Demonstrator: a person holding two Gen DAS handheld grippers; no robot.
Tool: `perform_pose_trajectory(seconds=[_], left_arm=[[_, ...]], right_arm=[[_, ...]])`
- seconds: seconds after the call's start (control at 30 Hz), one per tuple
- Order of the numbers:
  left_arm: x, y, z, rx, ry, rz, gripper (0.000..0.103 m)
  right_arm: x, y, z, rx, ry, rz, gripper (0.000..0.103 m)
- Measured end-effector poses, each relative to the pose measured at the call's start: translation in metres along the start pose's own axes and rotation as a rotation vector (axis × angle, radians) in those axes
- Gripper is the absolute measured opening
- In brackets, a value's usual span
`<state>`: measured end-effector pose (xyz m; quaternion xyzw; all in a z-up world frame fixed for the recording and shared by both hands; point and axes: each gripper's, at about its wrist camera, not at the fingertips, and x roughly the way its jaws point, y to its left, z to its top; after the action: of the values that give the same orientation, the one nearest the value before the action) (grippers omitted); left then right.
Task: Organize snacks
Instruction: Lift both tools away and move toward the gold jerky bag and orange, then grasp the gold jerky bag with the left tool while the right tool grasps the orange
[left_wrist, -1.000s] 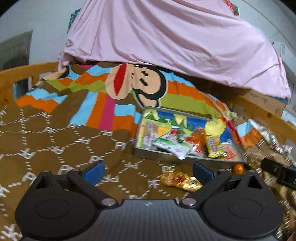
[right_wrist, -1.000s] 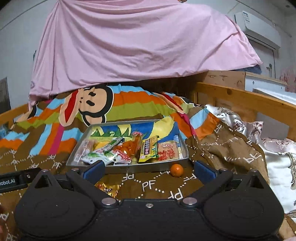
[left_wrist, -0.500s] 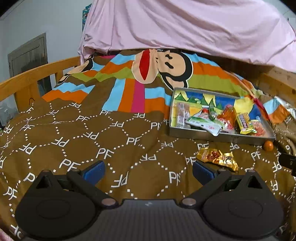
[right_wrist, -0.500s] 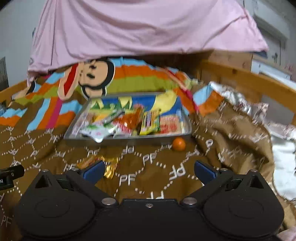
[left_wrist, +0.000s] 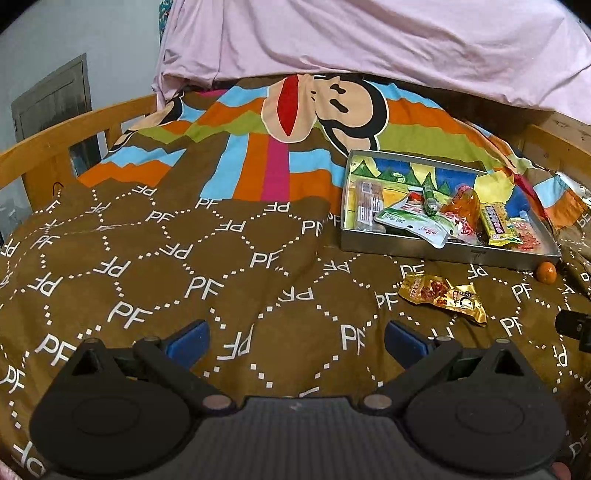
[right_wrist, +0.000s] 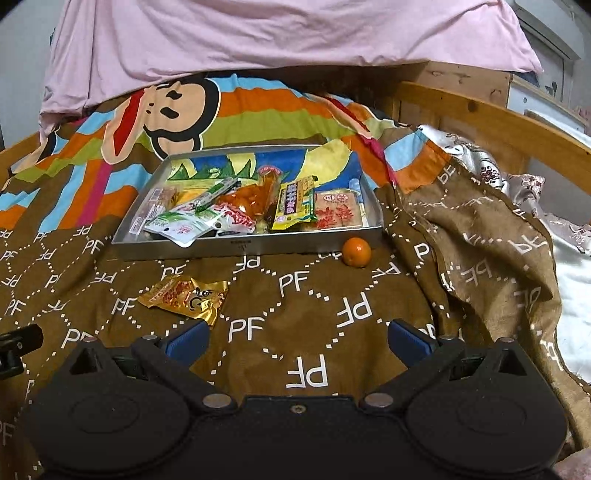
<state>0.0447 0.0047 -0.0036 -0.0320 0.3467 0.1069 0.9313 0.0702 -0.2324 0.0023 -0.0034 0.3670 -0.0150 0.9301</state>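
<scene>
Tray (right_wrist: 243, 246) filled — gold packet (right_wrist: 186, 297), orange (right_wrist: 356, 252) outside

- The brown blanket (right_wrist: 295, 295) has white letters "PF" on it again and again, inside dotted shapes.
- Some of the "PF" letters show backwards or upside down.
- The snack packets in the metal tray (right_wrist: 243, 245) have print, but it is too small to read.

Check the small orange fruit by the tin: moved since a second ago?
No. The small round orange fruit still sits on the brown blanket just off the grey metal tray's near right corner; only the cameras shifted.
</scene>
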Motion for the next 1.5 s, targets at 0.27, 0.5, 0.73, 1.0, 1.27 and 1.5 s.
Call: perform_pose_trajectory(seconds=[0.27,0.5,0.73,1.0,1.27,1.5], left_arm=[[0.011,-0.005,-0.001,0.0,0.027,-0.004,0.102],[0.021,-0.009,-0.003,-0.014,0.048,-0.015,0.102],[0.02,-0.01,-0.003,-0.046,0.03,-0.056,0.102],[0.026,-0.016,-0.004,-0.089,0.016,-0.144,0.102],[0.037,-0.033,-0.006,-0.082,-0.01,-0.237,0.102],[0.052,-0.053,-0.001,-0.069,-0.021,-0.369,0.102]], right_arm=[[0.003,0.005,0.0,-0.025,0.016,0.009,0.102],[0.006,0.007,0.001,-0.035,0.033,0.012,0.102],[0.007,0.005,0.001,-0.019,0.036,0.011,0.102],[0.009,-0.003,0.003,0.031,0.051,0.012,0.102],[0.012,-0.013,0.016,0.044,0.037,0.021,0.102],[0.024,-0.024,0.041,-0.034,0.001,0.049,0.102]])
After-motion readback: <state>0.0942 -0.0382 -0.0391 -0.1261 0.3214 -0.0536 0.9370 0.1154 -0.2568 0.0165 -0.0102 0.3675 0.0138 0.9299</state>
